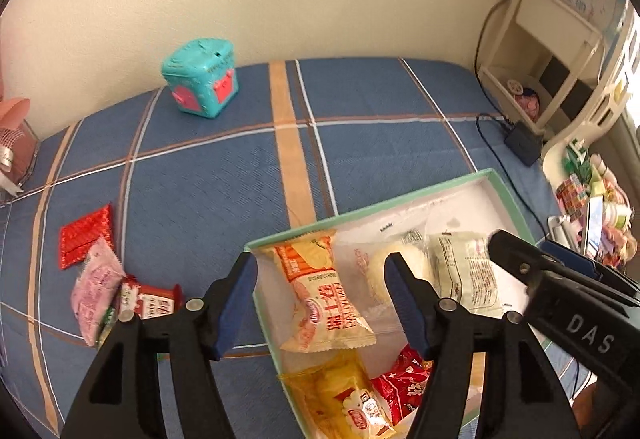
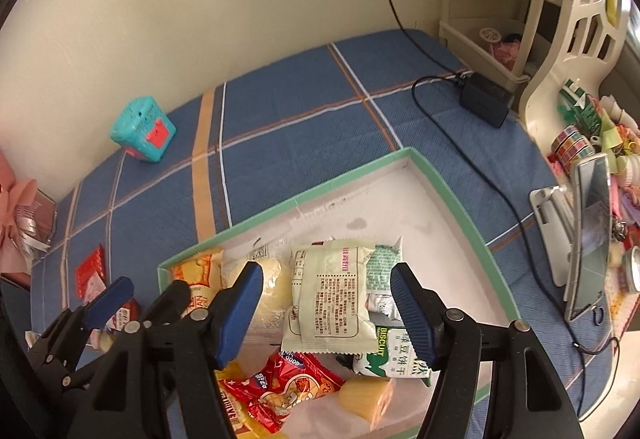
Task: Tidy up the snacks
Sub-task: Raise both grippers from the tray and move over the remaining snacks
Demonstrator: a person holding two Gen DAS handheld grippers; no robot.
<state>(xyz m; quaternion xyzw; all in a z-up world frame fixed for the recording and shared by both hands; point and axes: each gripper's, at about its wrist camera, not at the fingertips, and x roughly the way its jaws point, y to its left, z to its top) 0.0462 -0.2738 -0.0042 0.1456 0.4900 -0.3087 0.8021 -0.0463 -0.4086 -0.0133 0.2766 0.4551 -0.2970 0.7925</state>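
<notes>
A shallow white box with a green rim (image 1: 400, 201) (image 2: 360, 171) lies on the blue checked bed cover and holds several snack packs. My left gripper (image 1: 322, 303) is open and empty above the orange Swiss-roll pack (image 1: 320, 295) in the box. My right gripper (image 2: 326, 309) is open and empty above a pale green-white packet (image 2: 332, 295) and a green biscuit pack (image 2: 384, 355). The right gripper also shows in the left wrist view (image 1: 560, 287). Loose on the cover at the left lie a red packet (image 1: 84, 235), a pink packet (image 1: 96, 291) and a red-white packet (image 1: 152, 301).
A teal toy box (image 1: 202, 83) stands near the wall. A black adapter (image 2: 486, 99) and its cable (image 2: 480, 175) run along the box's right side. A cream shelf unit (image 1: 544, 55) and a cluttered stand with a tablet (image 2: 588, 235) are at the right. A pink gift box (image 1: 14, 143) is far left.
</notes>
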